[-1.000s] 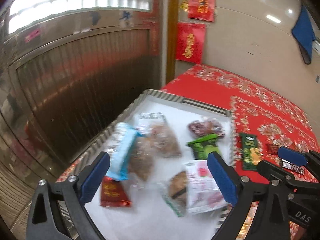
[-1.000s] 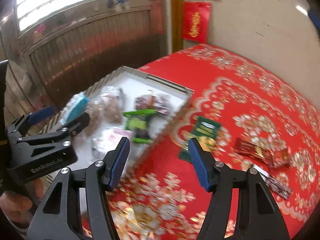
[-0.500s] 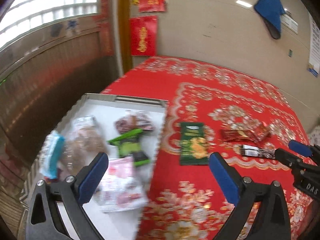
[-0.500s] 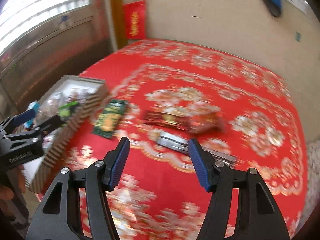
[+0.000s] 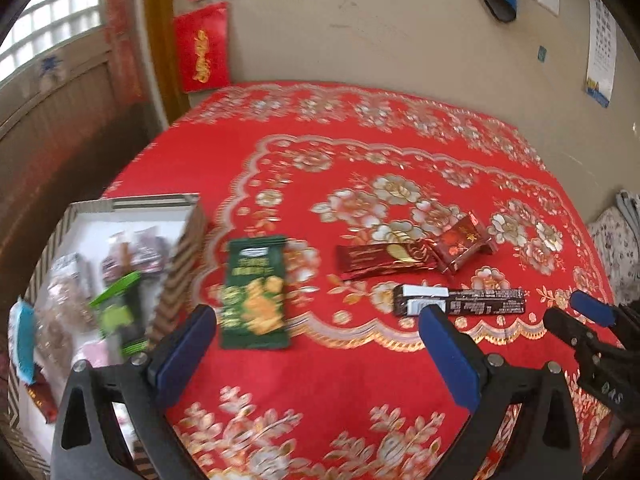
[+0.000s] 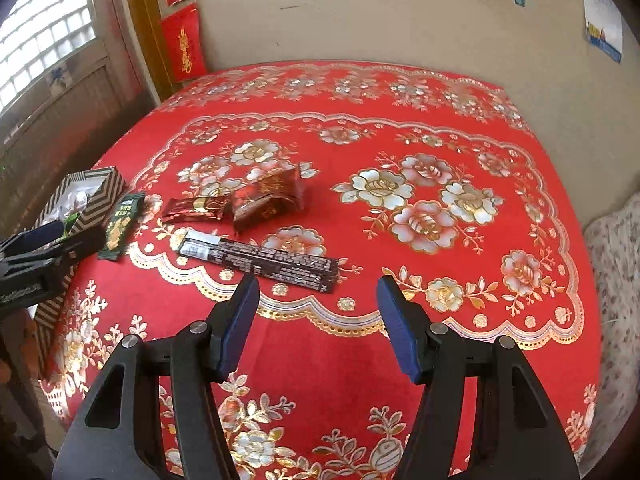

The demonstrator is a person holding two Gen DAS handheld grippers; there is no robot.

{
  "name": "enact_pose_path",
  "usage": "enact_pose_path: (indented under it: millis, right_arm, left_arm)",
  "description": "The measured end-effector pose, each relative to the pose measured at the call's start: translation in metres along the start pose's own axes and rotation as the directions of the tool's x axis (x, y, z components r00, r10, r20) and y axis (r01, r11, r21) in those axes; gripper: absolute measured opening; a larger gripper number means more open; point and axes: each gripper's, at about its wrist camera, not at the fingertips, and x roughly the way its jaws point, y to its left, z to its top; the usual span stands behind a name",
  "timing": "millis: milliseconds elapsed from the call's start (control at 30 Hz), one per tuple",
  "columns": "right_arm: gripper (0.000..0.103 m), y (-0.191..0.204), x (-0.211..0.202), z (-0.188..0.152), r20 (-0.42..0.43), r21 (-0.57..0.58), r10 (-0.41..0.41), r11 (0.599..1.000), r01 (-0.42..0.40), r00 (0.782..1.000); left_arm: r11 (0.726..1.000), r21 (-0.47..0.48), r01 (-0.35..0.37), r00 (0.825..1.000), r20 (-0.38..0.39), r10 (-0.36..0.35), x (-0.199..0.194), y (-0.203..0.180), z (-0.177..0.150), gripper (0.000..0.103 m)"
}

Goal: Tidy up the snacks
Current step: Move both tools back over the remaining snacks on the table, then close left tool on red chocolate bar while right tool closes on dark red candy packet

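Observation:
A striped-rim box with several snack packs stands at the table's left edge. On the red cloth lie a green snack pack, a dark red bar, a small red packet and a long dark bar. My left gripper is open and empty, above the cloth near the green pack. My right gripper is open and empty, just in front of the long dark bar.
The red flowered tablecloth covers the table up to a beige wall. A wooden door frame with red hangings is at the back left. A floral cushion sits past the right edge.
Both grippers have swung right, away from the box toward the snacks lying on the cloth. Both stayed open and empty.

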Motion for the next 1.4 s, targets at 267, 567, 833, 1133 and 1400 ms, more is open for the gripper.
enact_pose_path:
  millis: [267,567,833,1133,1400]
  right_arm:
    - [0.061,-0.003,0.013,0.012,-0.014,0.022,0.038,0.999,-0.037,0.999]
    - [0.061,0.017,0.063,0.046,-0.083,-0.102,-0.112,0.989,0.103,0.99]
    - [0.061,0.025,0.098,0.096,-0.071,-0.094,-0.093,0.992,0.086,0.993]
    - [0.066,0.029,0.096,0.096,-0.101,0.01,0.1,0.995,-0.099,0.99]
    - [0.039,0.058,0.115,0.092,-0.133,-0.1,0.057,0.992,-0.071,0.989]
  left_arm:
    - [0.995,0.094,0.013,0.996,-0.086,-0.005,0.04,-0.027,0.024,0.102]
    - [0.997,0.07,-0.036,0.993,-0.112,0.044,0.054,-0.015,0.042,0.102]
    - [0.995,0.095,-0.044,0.987,-0.149,0.058,0.07,-0.009,0.045,0.102]
    - [0.983,0.182,0.038,0.984,-0.176,-0.005,0.067,-0.016,0.042,0.102]
    - [0.992,0.121,0.027,0.984,-0.177,-0.005,0.064,-0.005,0.042,0.102]
